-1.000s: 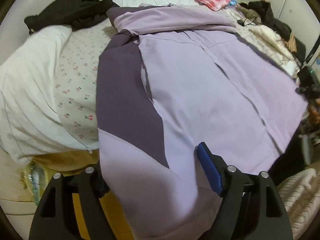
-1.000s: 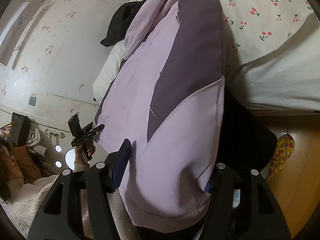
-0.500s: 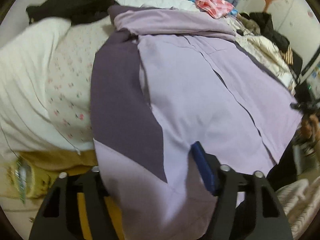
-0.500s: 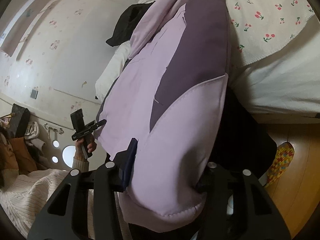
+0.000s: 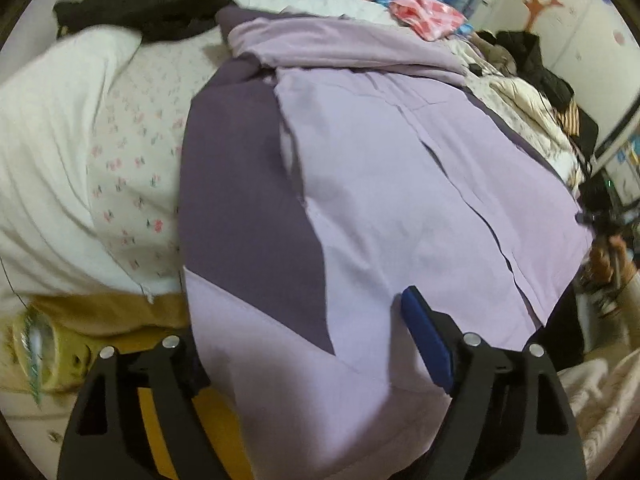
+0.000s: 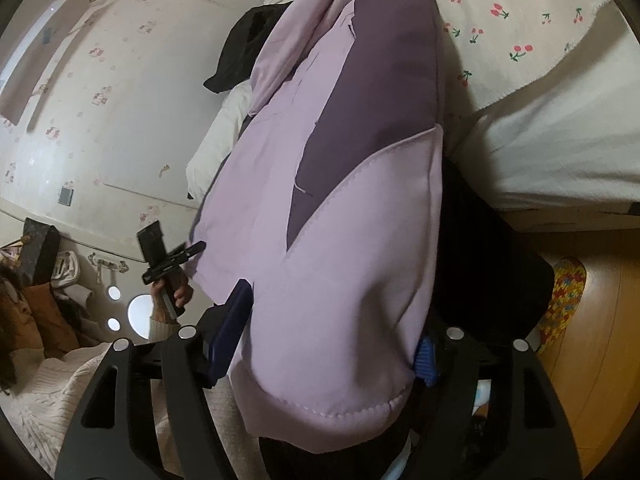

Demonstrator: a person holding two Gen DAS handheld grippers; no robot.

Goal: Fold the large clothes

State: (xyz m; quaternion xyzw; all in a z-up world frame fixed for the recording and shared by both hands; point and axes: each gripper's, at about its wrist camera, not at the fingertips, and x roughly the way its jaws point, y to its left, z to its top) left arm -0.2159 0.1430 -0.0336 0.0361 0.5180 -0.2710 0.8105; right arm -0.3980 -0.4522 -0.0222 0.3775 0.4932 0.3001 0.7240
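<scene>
Left wrist view: lilac-and-purple jacket (image 5: pixel 360 184) spread on bed (image 5: pixel 60 160), long axis running away from left gripper (image 5: pixel 320 336); hem between jaws just widened, slack.

Right wrist view: right gripper (image 6: pixel 332 328) straddles jacket hem corner, jaws just reopened, loose.

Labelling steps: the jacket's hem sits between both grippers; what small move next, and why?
Probably close the left gripper and right gripper on the jacket hem: their jaws have just been opening, hem loose between them, so nothing is gripped.
</scene>
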